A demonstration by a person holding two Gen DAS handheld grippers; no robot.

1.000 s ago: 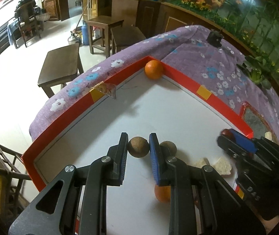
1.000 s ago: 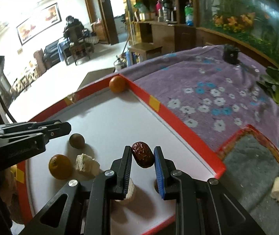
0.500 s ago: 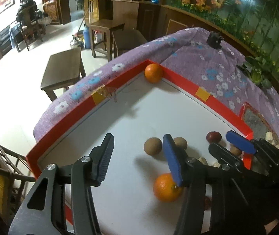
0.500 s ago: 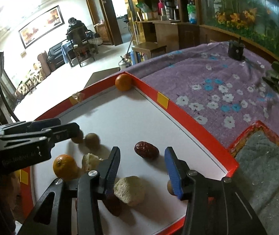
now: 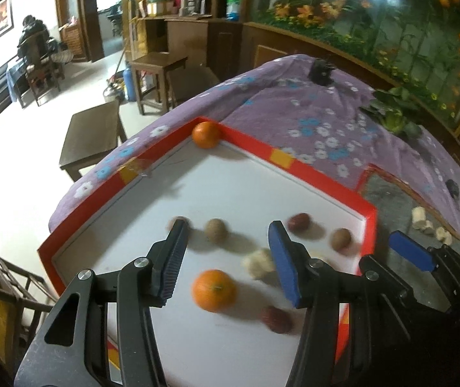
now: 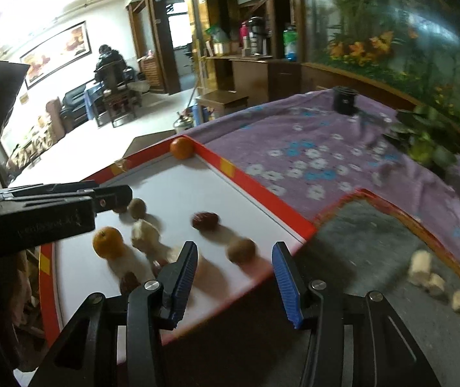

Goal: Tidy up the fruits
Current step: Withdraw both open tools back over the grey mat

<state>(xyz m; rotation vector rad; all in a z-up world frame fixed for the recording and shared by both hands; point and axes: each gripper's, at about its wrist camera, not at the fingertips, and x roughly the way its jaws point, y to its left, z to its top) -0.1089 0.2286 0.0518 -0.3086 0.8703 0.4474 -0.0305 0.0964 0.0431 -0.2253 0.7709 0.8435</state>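
A white tray with a red rim [image 5: 323,179] [image 6: 262,190] holds the fruit. An orange [image 5: 213,289] [image 6: 108,242] lies near the front; another orange [image 5: 205,134] [image 6: 181,148] sits in the far corner. A brown round fruit [image 5: 217,230] [image 6: 137,208], a red date [image 5: 299,222] [image 6: 205,221], a second brown fruit [image 5: 341,238] [image 6: 241,250] and a pale chunk [image 5: 257,262] [image 6: 144,232] lie between. My left gripper [image 5: 226,258] is open and empty above the orange. My right gripper [image 6: 233,274] is open and empty at the tray's near edge.
A purple flowered cloth [image 5: 326,119] covers the table. A grey mat with an orange border [image 6: 391,251] lies right of the tray with pale chunks [image 6: 423,271] on it. A black object [image 6: 344,100] and a green plant [image 6: 423,142] stand at the back.
Both grippers opened and let go: the left released the brown round fruit, the right the red date, both now on the tray. Both grippers pulled back and up.
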